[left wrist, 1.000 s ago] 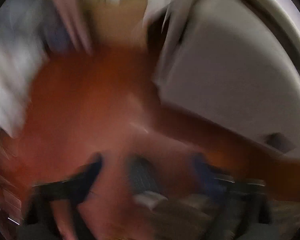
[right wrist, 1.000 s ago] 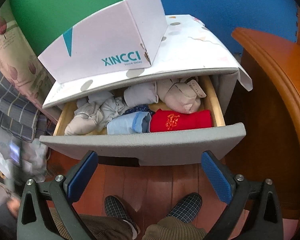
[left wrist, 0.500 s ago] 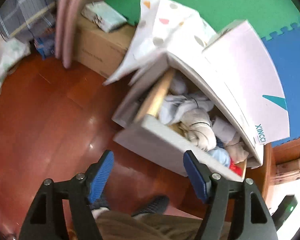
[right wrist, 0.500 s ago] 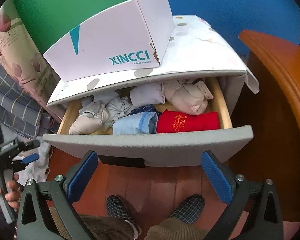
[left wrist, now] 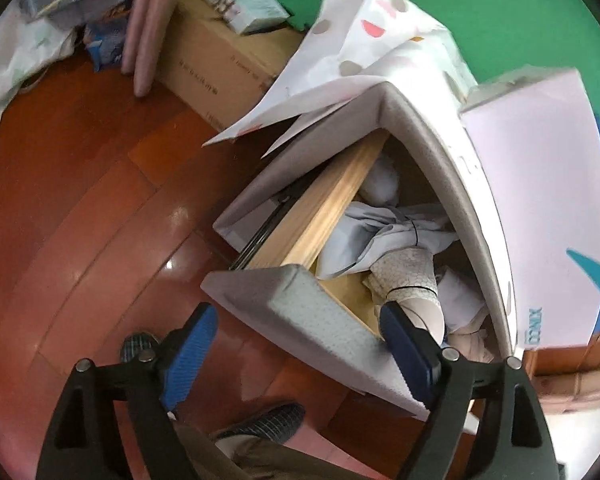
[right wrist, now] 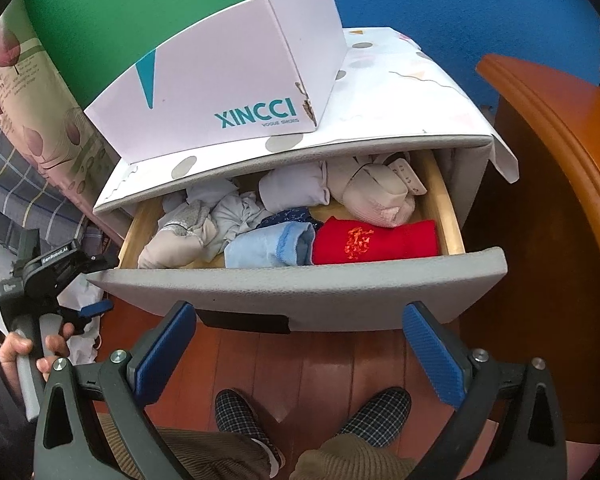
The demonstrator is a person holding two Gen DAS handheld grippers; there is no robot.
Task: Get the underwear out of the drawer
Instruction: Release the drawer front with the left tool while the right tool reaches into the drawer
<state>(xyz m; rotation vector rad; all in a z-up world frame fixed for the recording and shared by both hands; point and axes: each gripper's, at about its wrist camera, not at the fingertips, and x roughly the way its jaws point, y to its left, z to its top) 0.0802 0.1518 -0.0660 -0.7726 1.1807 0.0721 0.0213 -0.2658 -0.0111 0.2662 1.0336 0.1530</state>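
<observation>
Entry: my left gripper (left wrist: 296, 340) had swung in over the open drawer (right wrist: 300, 284), jaws apart; right gripper (right wrist: 300, 344) empty, jaws apart; underwear (right wrist: 268, 246) untouched.

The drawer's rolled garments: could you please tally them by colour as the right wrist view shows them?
Red: 1
Light blue: 1
Dark navy, mostly hidden: 1
Beige or cream: 2
Pale grey or white: 3, roughly, as they overlap
Total: about 8 in the drawer

Both views sharp, evenly daylit; glare on the floor (left wrist: 172, 216); fisheye bending, dark corners, perhaps slightly soft edges.
</observation>
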